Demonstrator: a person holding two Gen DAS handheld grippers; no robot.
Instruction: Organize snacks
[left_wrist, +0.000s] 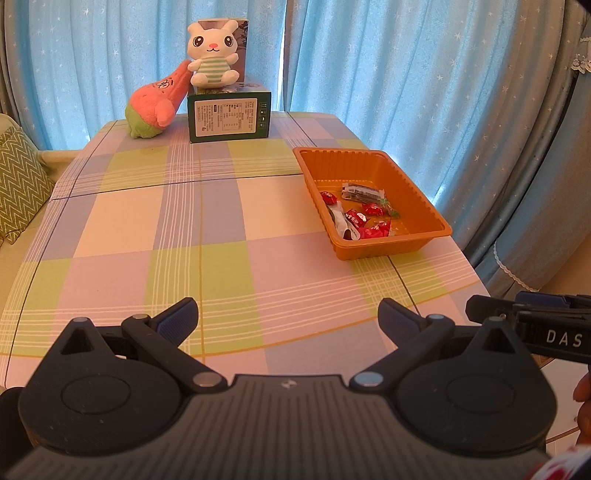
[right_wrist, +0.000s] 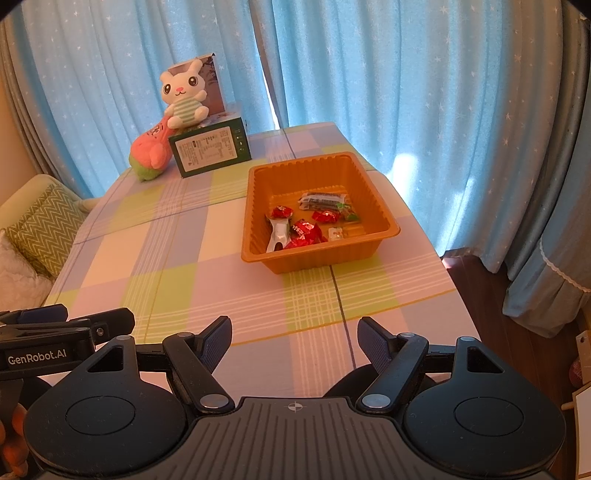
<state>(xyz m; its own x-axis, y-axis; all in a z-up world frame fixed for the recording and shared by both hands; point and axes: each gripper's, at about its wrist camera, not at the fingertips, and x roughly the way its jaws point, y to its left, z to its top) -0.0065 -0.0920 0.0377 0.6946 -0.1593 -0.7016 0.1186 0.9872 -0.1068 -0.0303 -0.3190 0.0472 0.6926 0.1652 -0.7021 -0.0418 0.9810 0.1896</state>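
Observation:
An orange plastic tray sits on the right half of the checked tablecloth. Inside it lie several red-wrapped candies, a dark snack bar packet, a white packet and a small green-wrapped sweet. My left gripper hangs open over the near edge of the table, nothing between its fingers. My right gripper is also open and empty, near the front edge, the tray well ahead of it. The right gripper's side shows at the right edge of the left wrist view.
At the far end stands a green box with a white rabbit plush on top and a pink plush leaning beside it. Blue curtains hang behind. A cushioned seat lies left of the table.

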